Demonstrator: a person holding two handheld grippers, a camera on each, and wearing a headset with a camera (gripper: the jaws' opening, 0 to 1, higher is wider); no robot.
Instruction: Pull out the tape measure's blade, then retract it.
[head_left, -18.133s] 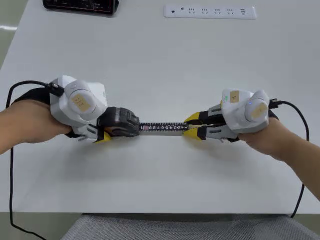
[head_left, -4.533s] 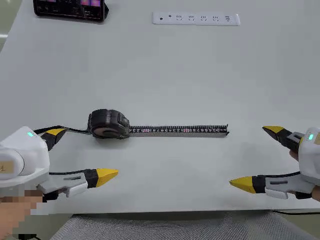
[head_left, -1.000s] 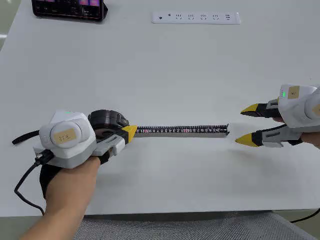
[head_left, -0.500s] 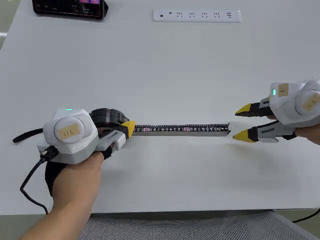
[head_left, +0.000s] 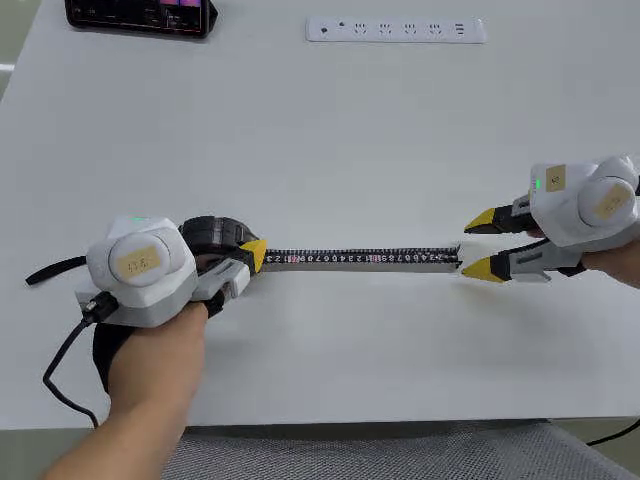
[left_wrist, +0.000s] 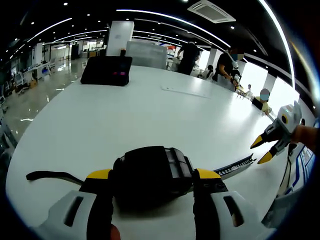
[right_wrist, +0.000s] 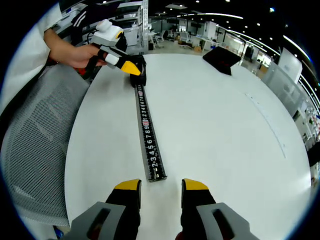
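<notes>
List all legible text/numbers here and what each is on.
"2 3 4 5 6 7 8 9": white numerals on the blade of the tape measure, near its tip; the rest too small.
Stickers on the left gripper and right gripper: handwriting, too blurred to read.
Dark screen device, power strip: nothing legible.

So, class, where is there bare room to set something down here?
Free: the wide table between the blade and the power strip, and the band from blade to near edge. Crowded: the left gripper holding the tape measure, the right gripper at the blade's tip.
</notes>
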